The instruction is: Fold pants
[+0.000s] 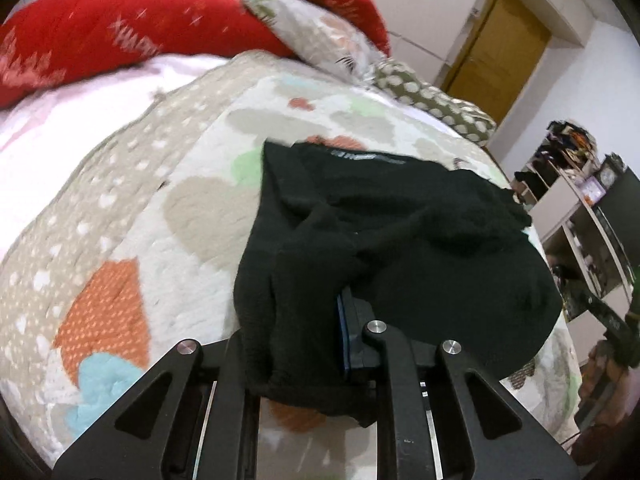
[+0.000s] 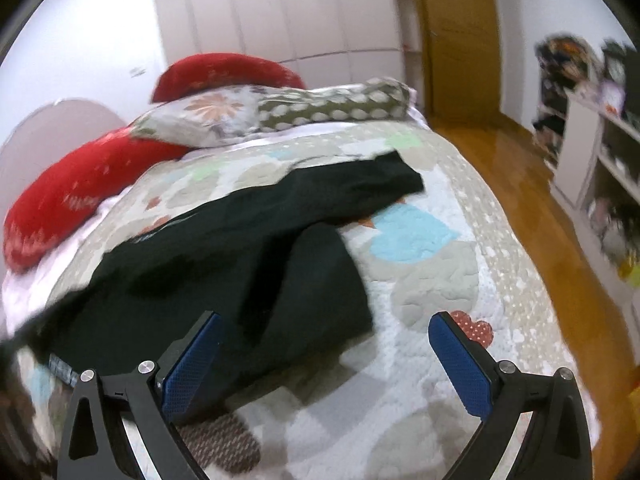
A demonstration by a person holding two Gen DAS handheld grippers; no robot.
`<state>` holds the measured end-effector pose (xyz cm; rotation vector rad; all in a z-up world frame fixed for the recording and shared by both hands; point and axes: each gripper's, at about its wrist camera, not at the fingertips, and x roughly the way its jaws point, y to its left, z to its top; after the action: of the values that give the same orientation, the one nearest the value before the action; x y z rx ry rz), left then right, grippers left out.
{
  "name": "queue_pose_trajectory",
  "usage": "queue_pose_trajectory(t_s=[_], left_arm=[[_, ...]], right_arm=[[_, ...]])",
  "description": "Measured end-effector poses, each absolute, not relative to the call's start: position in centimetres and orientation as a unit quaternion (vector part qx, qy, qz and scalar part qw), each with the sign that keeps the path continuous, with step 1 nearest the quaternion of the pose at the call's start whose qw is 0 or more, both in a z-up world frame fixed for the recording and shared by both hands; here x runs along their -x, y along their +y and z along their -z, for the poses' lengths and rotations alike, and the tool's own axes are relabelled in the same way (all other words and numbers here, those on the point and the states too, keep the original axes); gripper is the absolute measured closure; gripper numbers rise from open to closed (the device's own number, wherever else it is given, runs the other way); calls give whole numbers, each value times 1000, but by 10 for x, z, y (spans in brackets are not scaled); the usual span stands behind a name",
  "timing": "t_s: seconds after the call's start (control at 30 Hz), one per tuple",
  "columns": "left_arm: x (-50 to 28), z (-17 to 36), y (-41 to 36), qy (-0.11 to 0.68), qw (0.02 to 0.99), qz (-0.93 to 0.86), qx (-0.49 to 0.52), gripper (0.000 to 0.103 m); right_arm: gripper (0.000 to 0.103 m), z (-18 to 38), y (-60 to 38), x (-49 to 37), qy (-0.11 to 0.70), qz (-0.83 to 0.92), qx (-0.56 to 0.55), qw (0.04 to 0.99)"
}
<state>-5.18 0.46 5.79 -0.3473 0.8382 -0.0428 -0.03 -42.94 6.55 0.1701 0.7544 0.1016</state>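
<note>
On the bed, we see the left gripper (image 1: 316,344) with its jaws clamped on a bunched fold of the black pants (image 1: 384,240). The cloth is pinched between them, spilling over the left finger and hanging down past the gripper's frame. A sliver of the blue pad shows at the right side of the pinch. Beyond the jaws the pants rise in a dark crumpled heap, with a grey printed band showing at their far edge. They rest on the patchwork quilt (image 1: 132,216), whose orange, beige and pale blue shapes spread out to the left. At the head of the bed lie a red pillow (image 1: 104,36) and a floral pillow (image 1: 320,36).

From the right wrist view, we see the pants (image 2: 224,256) stretched out across the quilt (image 2: 440,280), running from the near left corner of the frame up toward the middle of the bed. The right gripper (image 2: 324,364) hangs above the bed with its jaws spread wide and holding nothing. Its left blue finger (image 2: 192,372) sits over the near edge of the black cloth; whether it touches we cannot tell. Its right blue finger (image 2: 460,368) stands over bare quilt, well apart from the pants. To the far right, wooden floor (image 2: 520,184) runs alongside the bed toward white shelves (image 2: 588,160).
</note>
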Motion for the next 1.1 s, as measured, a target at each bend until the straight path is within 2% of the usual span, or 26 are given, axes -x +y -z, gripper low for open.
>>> queue_pose_trajectory(t_s=[0.1, 0.17, 0.2, 0.23, 0.27, 0.33, 0.53, 0.63, 0.7, 0.77, 0.8, 0.87, 0.9, 1.07, 1.1], left_arm=[[52, -47, 8, 417, 892, 14, 172, 90], [50, -43, 3, 420, 893, 7, 163, 90], [49, -43, 1, 421, 893, 4, 160, 90], [48, -42, 0, 421, 893, 3, 158, 90], [47, -43, -2, 420, 893, 3, 158, 90], [45, -44, -2, 420, 893, 4, 162, 90], [48, -55, -7, 413, 898, 15, 149, 90], [46, -51, -11, 418, 896, 12, 151, 90], [45, -50, -12, 421, 894, 9, 155, 90], [47, -51, -12, 419, 894, 11, 157, 90], [48, -51, -11, 419, 894, 11, 155, 90], [48, -49, -8, 424, 892, 11, 155, 90], [47, -48, -8, 426, 891, 11, 156, 90], [48, -44, -10, 428, 890, 6, 154, 90], [48, -43, -11, 430, 890, 4, 153, 90]], right_arm=[[1, -44, -448, -19, 397, -41, -142, 906], [10, -31, -453, -32, 405, -54, -174, 896], [36, -24, -453, -40, 409, -67, -182, 892], [77, -19, -450, -46, 415, -76, -182, 888], [85, -13, -446, -54, 431, -83, -180, 881], [90, -21, -445, -51, 416, -86, -172, 889], [93, -98, -442, 13, 317, -58, -76, 943], [93, -90, -396, 24, 364, -171, -24, 915], [93, -73, -378, 26, 406, -216, -27, 887], [93, -69, -392, 32, 407, -197, -51, 890], [89, -71, -409, 35, 393, -157, -65, 904], [63, -74, -448, 38, 373, -67, -93, 921], [43, -74, -469, 37, 367, -32, -108, 923], [42, -56, -502, 6, 366, 50, -102, 924], [48, -46, -499, -6, 383, 51, -101, 917]])
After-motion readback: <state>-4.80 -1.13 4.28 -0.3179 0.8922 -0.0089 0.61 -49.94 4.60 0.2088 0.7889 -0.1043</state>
